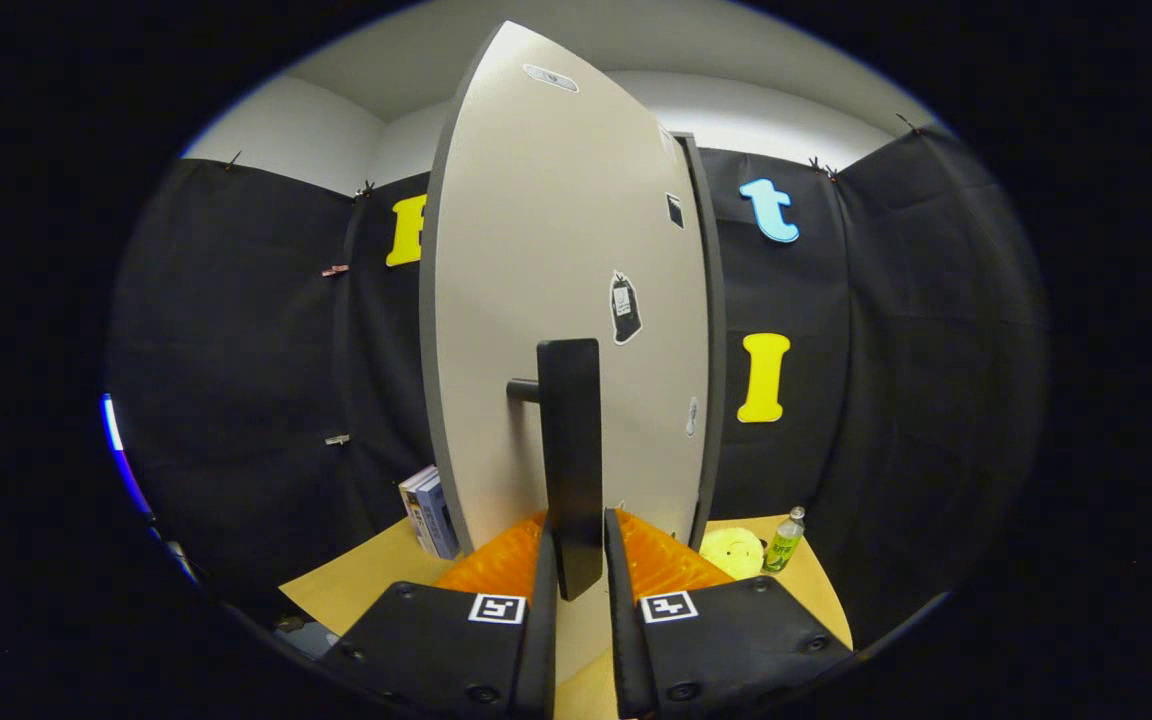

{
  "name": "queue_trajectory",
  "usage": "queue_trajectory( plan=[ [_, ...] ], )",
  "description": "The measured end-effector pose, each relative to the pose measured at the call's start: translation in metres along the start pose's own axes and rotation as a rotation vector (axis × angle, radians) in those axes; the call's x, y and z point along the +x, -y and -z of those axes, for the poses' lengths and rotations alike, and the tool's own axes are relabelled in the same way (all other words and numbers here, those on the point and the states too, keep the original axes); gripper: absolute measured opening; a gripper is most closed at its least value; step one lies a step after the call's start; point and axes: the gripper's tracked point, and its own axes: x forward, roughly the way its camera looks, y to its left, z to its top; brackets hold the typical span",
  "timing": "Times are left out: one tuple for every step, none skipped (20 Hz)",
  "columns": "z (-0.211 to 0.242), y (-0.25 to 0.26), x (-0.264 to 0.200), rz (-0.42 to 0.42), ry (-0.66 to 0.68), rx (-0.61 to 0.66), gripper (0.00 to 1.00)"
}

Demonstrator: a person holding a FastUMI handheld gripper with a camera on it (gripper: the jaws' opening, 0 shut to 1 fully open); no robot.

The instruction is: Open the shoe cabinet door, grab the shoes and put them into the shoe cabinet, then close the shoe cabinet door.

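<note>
Tool (576,560) fingers pinching flat bar handle (570,460), smooth pale cabinet door (546,250)

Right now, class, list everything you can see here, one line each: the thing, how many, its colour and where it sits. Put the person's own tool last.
cabinet door: one, pale grey with a dark edge, upright just beyond the fingers, carrying a few small stickers.
door handle: one, black, a vertical bar standing off the door; its lower end sits between the fingers.
books: a small stack, blue and white, on the table to the left of the door.
round yellow object: one, on the table to the right of the door.
bottle: one, green, beside the yellow object.
table: one, tan, under all of these.
gripper: one, fingers closed on the handle from both sides.
</note>
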Motion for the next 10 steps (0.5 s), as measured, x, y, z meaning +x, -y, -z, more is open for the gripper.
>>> queue_trajectory(
  plan=[
    [-0.001,0.006,-0.005,0.011,0.000,0.007,0.27],
    [-0.002,0.012,-0.009,0.026,0.000,0.013,0.27],
    [-0.003,0.022,-0.014,0.048,0.002,0.019,0.27],
    [-0.004,0.031,-0.020,0.068,0.004,0.026,0.27],
    [-0.004,0.039,-0.030,0.083,0.005,0.040,0.27],
    [-0.006,0.046,-0.042,0.096,0.008,0.051,0.26],
    [-0.009,0.056,-0.051,0.125,0.023,0.053,0.26],
    [-0.014,0.065,-0.059,0.150,0.038,0.048,0.26],
    [-0.018,0.074,-0.070,0.177,0.051,0.039,0.26],
    [-0.020,0.079,-0.078,0.200,0.062,0.028,0.26]
  ],
)
